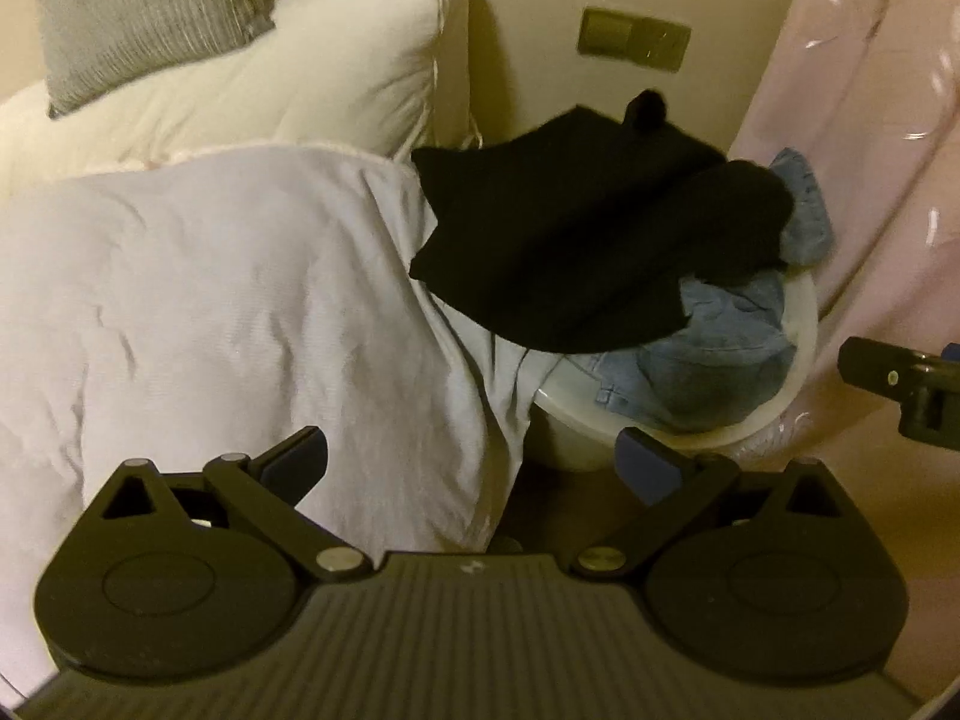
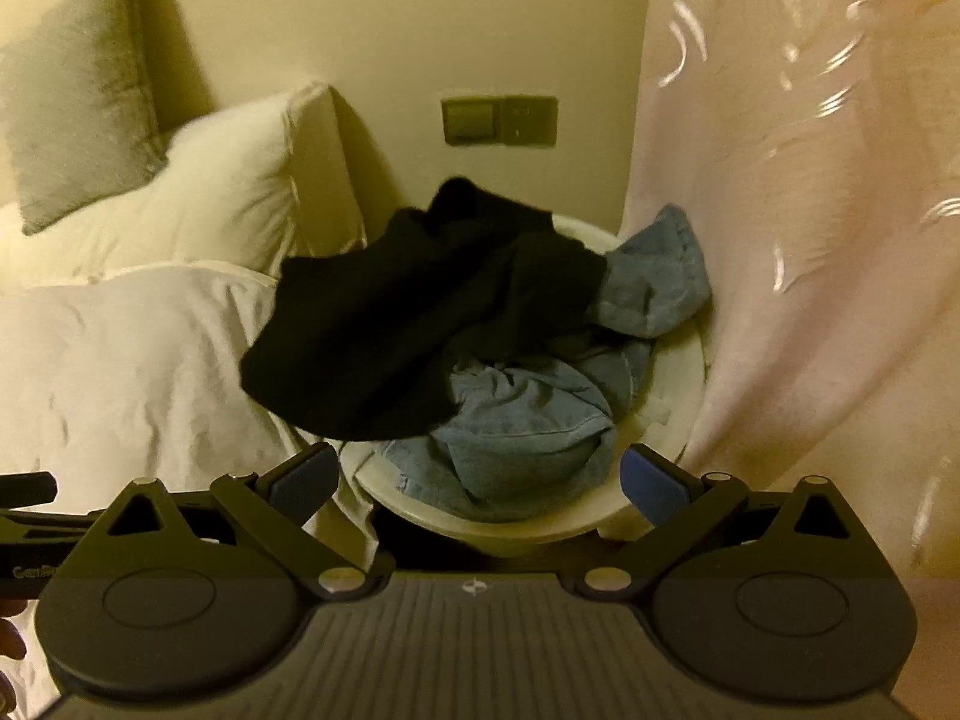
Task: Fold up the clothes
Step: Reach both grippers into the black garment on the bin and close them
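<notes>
A black garment (image 1: 576, 240) (image 2: 414, 324) lies draped over a white round basket (image 1: 792, 384) (image 2: 672, 432) and partly onto the bed's white duvet (image 1: 228, 312) (image 2: 132, 360). Under it, crumpled blue denim clothes (image 1: 714, 366) (image 2: 528, 420) fill the basket. My left gripper (image 1: 471, 465) is open, hovering low over the duvet's edge, short of the basket, holding nothing. My right gripper (image 2: 477, 477) is open just in front of the basket's near rim, empty. The right gripper's tip shows at the right edge of the left wrist view (image 1: 888, 378).
White pillows (image 1: 300, 78) (image 2: 228, 192) and a grey cushion (image 1: 144, 6) (image 2: 78, 78) lie at the bed's head. A pink curtain (image 1: 864, 120) (image 2: 804, 240) hangs right of the basket. A wall switch plate (image 1: 633, 39) (image 2: 498, 120) sits behind it.
</notes>
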A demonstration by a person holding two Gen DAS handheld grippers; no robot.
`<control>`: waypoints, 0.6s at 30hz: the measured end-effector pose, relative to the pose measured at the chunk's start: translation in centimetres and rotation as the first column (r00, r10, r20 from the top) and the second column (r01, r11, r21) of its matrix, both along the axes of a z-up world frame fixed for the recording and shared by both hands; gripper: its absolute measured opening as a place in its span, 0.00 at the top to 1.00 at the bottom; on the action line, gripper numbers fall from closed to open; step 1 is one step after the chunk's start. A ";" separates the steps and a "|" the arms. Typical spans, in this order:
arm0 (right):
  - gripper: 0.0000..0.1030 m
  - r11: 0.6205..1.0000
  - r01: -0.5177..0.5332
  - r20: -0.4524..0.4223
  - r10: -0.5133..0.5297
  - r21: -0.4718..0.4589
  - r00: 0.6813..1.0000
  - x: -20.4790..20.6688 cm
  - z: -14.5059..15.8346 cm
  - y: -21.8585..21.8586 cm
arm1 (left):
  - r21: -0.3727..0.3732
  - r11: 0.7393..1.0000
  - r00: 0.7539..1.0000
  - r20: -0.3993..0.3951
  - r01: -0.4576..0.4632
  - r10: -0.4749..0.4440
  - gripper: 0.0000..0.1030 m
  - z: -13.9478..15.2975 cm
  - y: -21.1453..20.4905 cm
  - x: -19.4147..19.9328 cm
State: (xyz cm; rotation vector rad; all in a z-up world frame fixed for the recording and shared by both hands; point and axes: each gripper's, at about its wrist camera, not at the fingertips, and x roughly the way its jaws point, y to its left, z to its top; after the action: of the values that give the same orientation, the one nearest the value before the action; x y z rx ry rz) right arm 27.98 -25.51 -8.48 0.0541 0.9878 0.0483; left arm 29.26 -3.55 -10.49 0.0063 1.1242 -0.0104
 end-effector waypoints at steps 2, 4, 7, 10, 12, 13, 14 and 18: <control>0.00 1.000 0.004 -0.034 -0.004 0.002 0.999 1.5 -0.7 0.4 | -0.028 0.999 0.999 -0.032 0.019 -0.020 0.03 -0.7 0.6 1.7; 0.00 1.000 0.006 -0.066 -0.005 0.011 0.998 3.0 -1.3 0.6 | -0.052 0.998 0.998 -0.043 0.042 -0.044 0.03 -1.3 1.0 3.0; 0.01 1.000 0.008 -0.106 -0.005 0.029 0.994 5.2 -2.1 0.9 | -0.079 0.995 0.997 -0.037 0.057 -0.060 0.04 -2.4 1.8 5.1; 0.01 0.999 0.009 -0.106 -0.005 0.038 0.994 7.3 -2.7 1.3 | -0.117 0.992 0.997 -0.048 0.049 -0.055 0.10 -3.8 2.7 7.2; 0.01 0.999 0.013 -0.090 -0.010 0.031 0.996 8.4 -3.2 1.8 | -0.148 0.988 0.997 -0.060 0.035 -0.045 0.15 -4.8 3.4 8.6; 0.01 1.000 0.014 -0.083 -0.012 0.028 0.996 8.9 -3.5 2.0 | -0.159 0.987 0.997 -0.064 0.029 -0.040 0.19 -5.4 3.7 9.0; 0.01 1.000 0.013 -0.080 -0.011 0.022 0.997 9.3 -4.0 2.1 | -0.169 0.985 0.997 -0.069 0.022 -0.034 0.21 -5.9 3.9 9.5; 0.01 0.999 0.010 -0.086 -0.006 0.045 0.996 10.7 -5.7 2.2 | -0.231 0.973 0.995 -0.096 -0.030 0.008 0.21 -8.2 4.8 10.6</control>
State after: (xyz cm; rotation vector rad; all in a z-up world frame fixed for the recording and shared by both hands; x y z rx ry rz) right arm 38.69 -23.32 -14.20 0.1028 1.0725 0.0614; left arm 39.88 1.20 -18.66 -0.2161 1.2121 -0.1259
